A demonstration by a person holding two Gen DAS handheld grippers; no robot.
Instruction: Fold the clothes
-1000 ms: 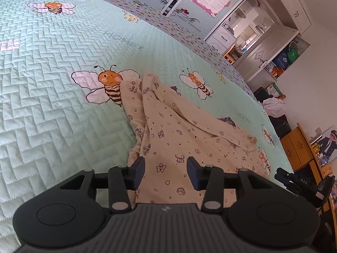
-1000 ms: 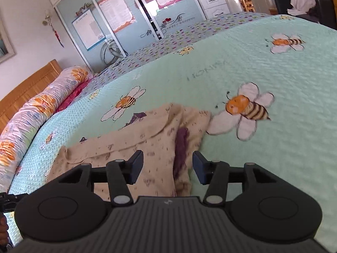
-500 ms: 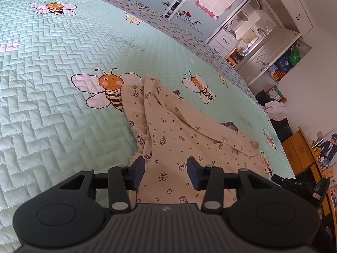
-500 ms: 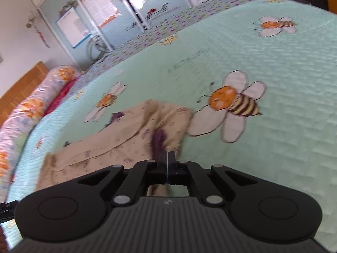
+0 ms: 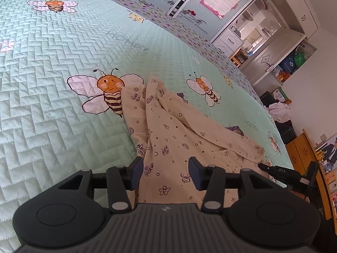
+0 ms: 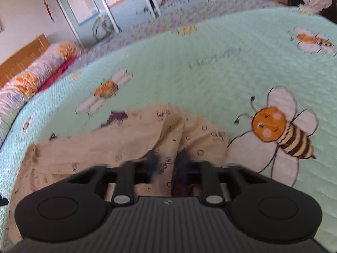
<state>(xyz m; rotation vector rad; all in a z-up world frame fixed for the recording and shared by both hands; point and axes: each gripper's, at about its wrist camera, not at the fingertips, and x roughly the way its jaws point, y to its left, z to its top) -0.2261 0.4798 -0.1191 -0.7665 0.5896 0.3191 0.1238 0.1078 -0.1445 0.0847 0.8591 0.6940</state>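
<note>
We are holding left gripper (image 5: pixel 165 168) spread wide over near end of cream pajamas (image 5: pixel 179 139), cloth showing between fingers. Pajamas are lying crumpled on green bed cover (image 5: pixel 52 116), far corner touching bee picture (image 5: pixel 109 92). We are holding right gripper (image 6: pixel 167 162) over pajamas too; view is blurry, fingers are looking a little apart.

Each hand-held gripper is matt black plastic. The left gripper (image 5: pixel 166 171) has a ribbed grey-black housing with a small pale logo at its centre, flanked by two round domed discs. Two angled linkage arms, each pinned with silver screws, carry short fingers (image 5: pixel 136 172) faced with dark blue pads. The right gripper (image 6: pixel 166 162) is built the same, its fingers blurred.
</note>
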